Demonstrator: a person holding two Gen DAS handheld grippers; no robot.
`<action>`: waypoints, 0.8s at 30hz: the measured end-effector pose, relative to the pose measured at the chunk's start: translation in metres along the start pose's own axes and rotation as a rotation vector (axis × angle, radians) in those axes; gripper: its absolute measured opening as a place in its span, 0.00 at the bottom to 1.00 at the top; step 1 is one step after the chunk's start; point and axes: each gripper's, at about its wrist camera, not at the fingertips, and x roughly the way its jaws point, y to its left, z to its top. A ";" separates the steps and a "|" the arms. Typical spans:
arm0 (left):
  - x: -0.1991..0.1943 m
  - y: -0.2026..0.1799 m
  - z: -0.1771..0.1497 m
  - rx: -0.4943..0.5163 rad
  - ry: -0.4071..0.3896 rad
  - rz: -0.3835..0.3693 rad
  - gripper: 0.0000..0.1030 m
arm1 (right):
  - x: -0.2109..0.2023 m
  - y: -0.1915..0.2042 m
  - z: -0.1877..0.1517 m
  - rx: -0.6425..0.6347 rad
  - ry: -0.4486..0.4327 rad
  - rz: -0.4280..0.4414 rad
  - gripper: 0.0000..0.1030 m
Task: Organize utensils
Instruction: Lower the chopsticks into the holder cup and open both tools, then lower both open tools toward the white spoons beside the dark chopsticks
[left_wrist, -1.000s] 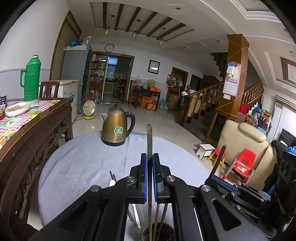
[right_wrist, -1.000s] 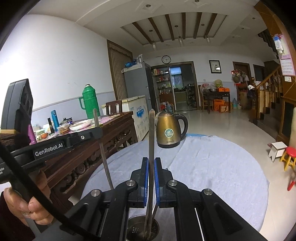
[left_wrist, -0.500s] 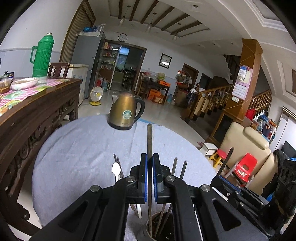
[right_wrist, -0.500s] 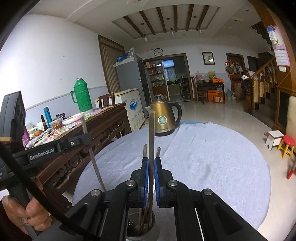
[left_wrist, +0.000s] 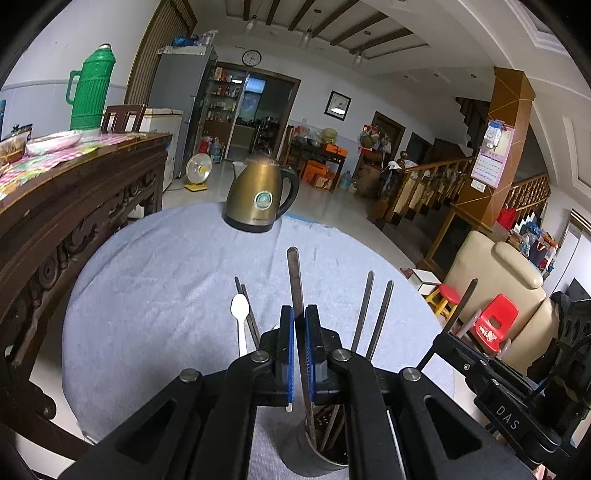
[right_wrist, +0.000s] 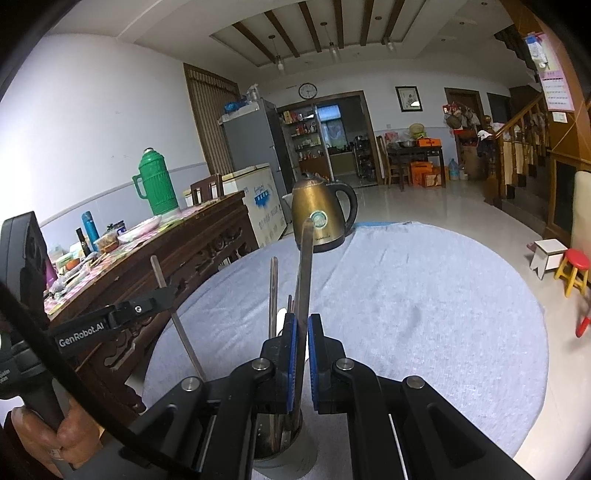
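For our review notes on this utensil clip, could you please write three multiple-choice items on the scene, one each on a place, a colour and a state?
1. Where does the kettle stand?
A. at the far edge of the round table
B. on the wooden sideboard
C. on the floor

2. What colour is the thermos on the sideboard?
A. red
B. green
C. white

3. How is the left gripper?
A. wide open
B. shut on a flat metal utensil
C. out of view

Answers:
1 A, it sits on the grey cloth's far side.
2 B, its ribbed body is green.
3 B, the blue pads pinch the utensil above the metal cup.
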 end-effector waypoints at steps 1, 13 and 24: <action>0.001 0.000 -0.002 0.000 0.007 0.000 0.06 | 0.001 0.000 -0.001 0.000 0.005 0.000 0.06; 0.015 0.000 -0.007 0.008 0.048 0.020 0.07 | 0.014 -0.001 -0.013 0.017 0.057 -0.007 0.07; 0.026 0.004 -0.010 0.003 0.120 -0.027 0.45 | 0.012 -0.008 -0.011 0.069 0.061 0.011 0.47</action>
